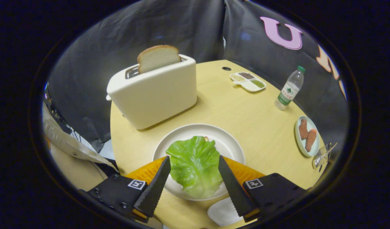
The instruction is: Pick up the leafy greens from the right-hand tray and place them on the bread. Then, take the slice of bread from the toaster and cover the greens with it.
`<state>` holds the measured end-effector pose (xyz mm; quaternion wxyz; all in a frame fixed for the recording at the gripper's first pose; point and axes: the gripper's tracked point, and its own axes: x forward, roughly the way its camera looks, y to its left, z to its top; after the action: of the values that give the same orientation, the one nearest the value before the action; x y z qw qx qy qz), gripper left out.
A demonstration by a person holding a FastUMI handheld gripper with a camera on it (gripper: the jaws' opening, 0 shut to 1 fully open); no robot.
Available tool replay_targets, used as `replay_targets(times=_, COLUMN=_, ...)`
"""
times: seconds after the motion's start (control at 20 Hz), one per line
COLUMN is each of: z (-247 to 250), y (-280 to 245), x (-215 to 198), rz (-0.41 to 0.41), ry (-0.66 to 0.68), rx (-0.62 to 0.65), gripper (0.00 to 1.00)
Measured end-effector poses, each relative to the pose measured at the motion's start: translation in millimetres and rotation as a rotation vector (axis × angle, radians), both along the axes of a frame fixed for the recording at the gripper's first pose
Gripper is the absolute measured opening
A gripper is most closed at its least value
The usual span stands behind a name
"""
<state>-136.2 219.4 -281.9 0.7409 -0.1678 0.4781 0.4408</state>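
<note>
The leaf (pixel 195 165) lies on the plate (pixel 228 143), directly between the fingers of the tongs (pixel 195 173); fingers are spread wide, one either side of it, w/ a gap showing at each edge, so tongs look released, not gripping anything; a bit of bread crust (pixel 206 138) peeks out at the leaf's far edge, so the greens seem to be on the lower slice already, i.e. first half of the task looks done.

What the next move turns on: the toaster (pixel 153 92) sits beyond the plate and off to the left of the tongs' line; the bread slice (pixel 158 58) stands upright in its slot, top half clear of the body, broad face toward the camera, long axis running along the toaster; so tongs prob. need to lift off the plate, swing forward-left and come down over the slice's top edge, fingers across its thin dimension, not its width.

Leaf: bright green, crinkled, veined, glossy, likely a fake one; longer than wide, long axis roughly along the fingers. Slice: pale face, brown crust, domed top.

Well apart to the right: a water bottle (pixel 289 89), a divided tray (pixel 247 81), a small dish w/ brown pieces (pixel 306 136); no part in the next move.
</note>
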Motion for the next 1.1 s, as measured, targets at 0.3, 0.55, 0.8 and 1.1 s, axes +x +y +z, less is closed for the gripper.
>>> replay_targets(times=0.3, z=48, y=26, x=8, rz=-0.006, ry=-0.024, rx=0.036, gripper=0.97)
replay_targets(times=0.55, z=77, y=59, x=13, rz=-0.022, ry=-0.047, rx=0.082, gripper=0.97)
replay_targets(times=0.8, z=96, y=97, x=19, rz=-0.037, ry=-0.041, rx=0.136, gripper=0.97)
replay_targets(times=1.1, z=114, y=134, x=30, rz=-0.056, ry=-0.015, rx=0.184, gripper=0.97)
